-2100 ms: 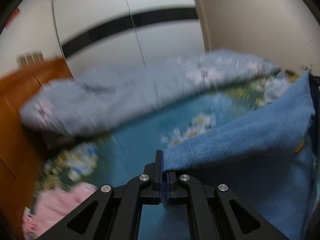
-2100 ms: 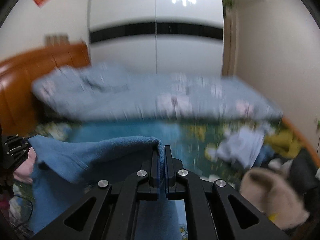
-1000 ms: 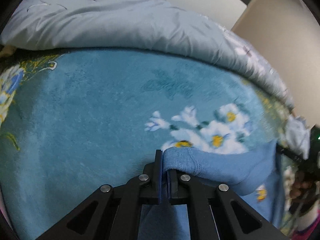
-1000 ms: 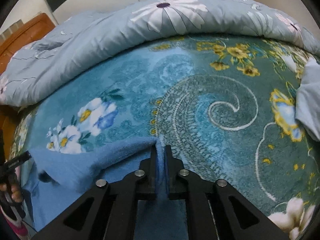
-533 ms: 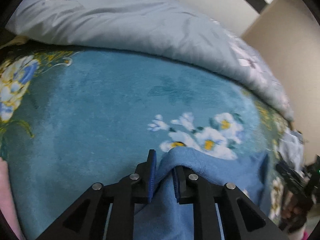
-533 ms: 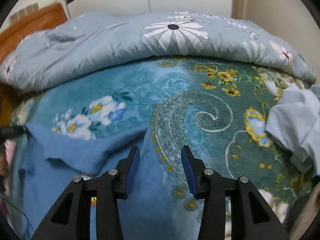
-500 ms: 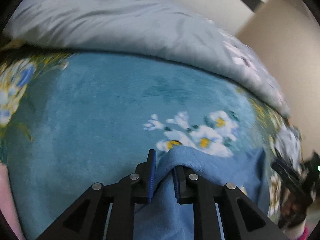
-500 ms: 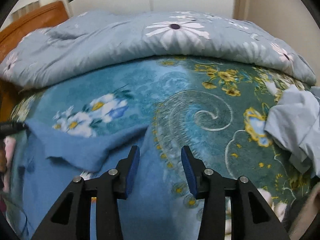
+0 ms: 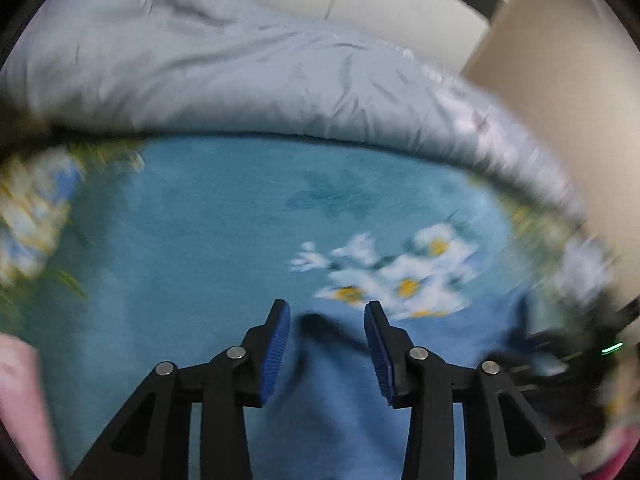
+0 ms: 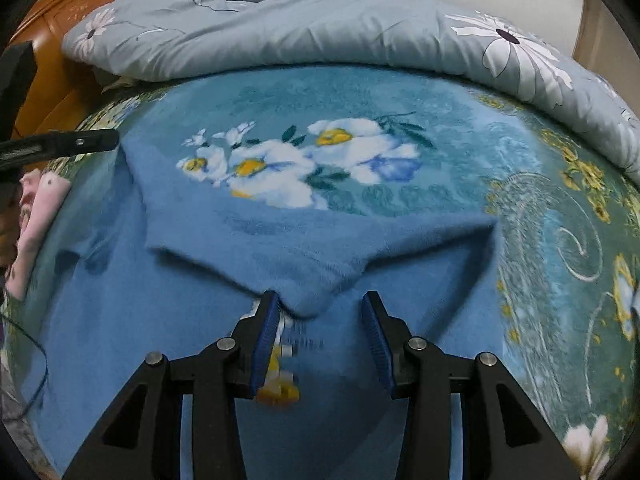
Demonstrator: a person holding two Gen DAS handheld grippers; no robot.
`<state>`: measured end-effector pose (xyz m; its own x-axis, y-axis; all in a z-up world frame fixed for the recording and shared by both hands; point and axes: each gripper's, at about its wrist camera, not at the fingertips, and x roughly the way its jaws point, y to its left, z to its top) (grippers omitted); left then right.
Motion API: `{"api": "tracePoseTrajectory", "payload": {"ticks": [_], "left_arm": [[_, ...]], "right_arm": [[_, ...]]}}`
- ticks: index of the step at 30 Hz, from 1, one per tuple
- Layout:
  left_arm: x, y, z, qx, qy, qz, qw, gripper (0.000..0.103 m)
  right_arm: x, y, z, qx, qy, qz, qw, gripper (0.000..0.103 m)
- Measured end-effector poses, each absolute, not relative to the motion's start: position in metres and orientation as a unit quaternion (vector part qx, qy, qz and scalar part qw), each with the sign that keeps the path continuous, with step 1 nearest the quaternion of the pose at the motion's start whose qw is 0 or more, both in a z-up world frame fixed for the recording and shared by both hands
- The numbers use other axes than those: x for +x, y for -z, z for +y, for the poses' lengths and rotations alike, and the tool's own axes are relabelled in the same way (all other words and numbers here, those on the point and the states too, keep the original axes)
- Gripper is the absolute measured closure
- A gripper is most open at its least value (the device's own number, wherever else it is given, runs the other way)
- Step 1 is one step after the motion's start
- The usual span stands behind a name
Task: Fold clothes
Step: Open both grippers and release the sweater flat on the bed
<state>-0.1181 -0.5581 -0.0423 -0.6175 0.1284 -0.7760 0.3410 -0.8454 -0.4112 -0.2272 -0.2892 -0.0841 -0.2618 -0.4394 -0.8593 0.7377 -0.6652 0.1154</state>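
Right wrist view: blue fleece garment (image 10: 280, 248) lies on the floral bed blanket (image 10: 440, 160), folded top edge running left to right, grey quilt (image 10: 320, 28) beyond. Right gripper (image 10: 318, 316) fingers parted, fold's lowest tip between, untouched. Left gripper (image 9: 326, 334) fingers opening over its corner.

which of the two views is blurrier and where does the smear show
Left wrist view: smeared throughout, worst at the right edge and on the white flowers of the bed blanket; the left tool itself stays sharp. Right wrist view: mostly crisp, the blue garment and quilt clear, fisheye bending the edges.
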Motion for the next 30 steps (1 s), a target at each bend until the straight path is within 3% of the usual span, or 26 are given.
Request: {"api": "tracePoseTrajectory", "payload": {"ticks": [4, 10, 15, 21, 26, 30], "left_arm": [[-0.107, 0.031, -0.553, 0.423, 0.871, 0.244, 0.048, 0.053], [-0.114, 0.046, -0.508, 0.476, 0.862, 0.173, -0.017, 0.053], [-0.151, 0.081, -0.463, 0.545, 0.828, 0.124, -0.04, 0.053], [-0.186, 0.06, -0.457, 0.489, 0.86, 0.142, -0.029, 0.053], [-0.19, 0.047, -0.476, 0.45, 0.869, 0.202, 0.038, 0.053], [-0.166, 0.041, -0.494, 0.459, 0.843, 0.278, 0.035, 0.051]], "right_arm": [[-0.25, 0.069, -0.298, 0.459, 0.803, 0.104, 0.367, 0.059], [-0.292, 0.053, -0.283, 0.467, 0.823, -0.051, 0.319, 0.059], [-0.266, 0.03, -0.244, 0.455, 0.831, -0.015, 0.321, 0.059], [-0.224, 0.016, -0.169, 0.436, 0.844, 0.031, 0.311, 0.059], [-0.182, 0.031, -0.13, 0.454, 0.832, 0.053, 0.313, 0.059], [-0.124, 0.047, -0.131, 0.465, 0.809, 0.098, 0.347, 0.059]]}}
